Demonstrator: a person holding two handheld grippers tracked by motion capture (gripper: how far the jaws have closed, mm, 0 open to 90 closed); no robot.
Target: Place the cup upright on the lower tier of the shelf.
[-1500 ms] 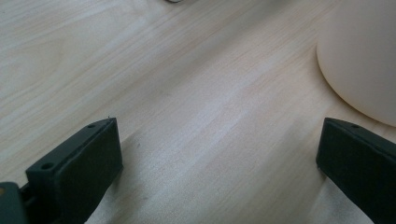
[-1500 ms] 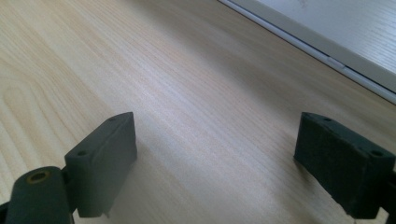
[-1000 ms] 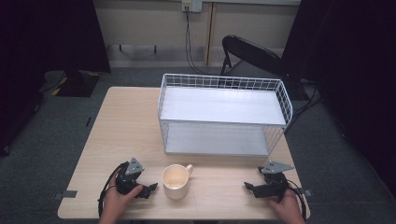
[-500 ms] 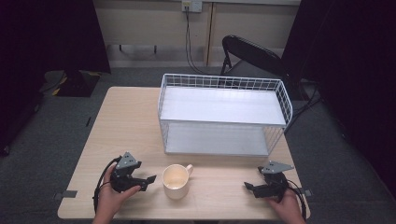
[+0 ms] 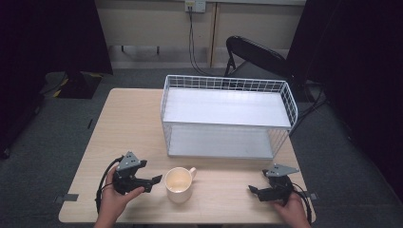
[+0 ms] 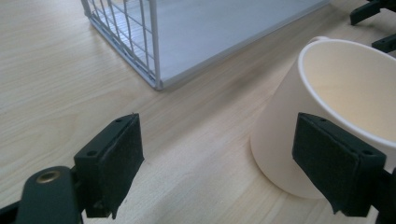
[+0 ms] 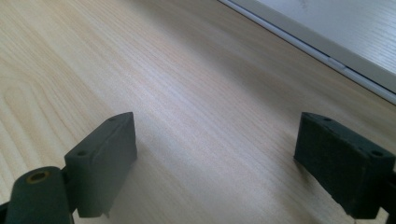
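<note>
The left claw [image 5: 151,182] is hovering near the surface's [image 5: 123,123] front edge toward its left corner, released. Its jaws have just been closing a little, though nothing is sitting between them: the mug [image 5: 179,184] is standing just beside it, upright by the middle of the front edge, and in the left gripper view 1 pad [image 6: 334,163] is overlapping the mug's [image 6: 322,107] wall. The right claw [image 5: 253,191] is resting near the front right corner, released, with bare wood between its 2 jaws. Farther back, the rack [image 5: 228,116] is occupying the right half.
</note>
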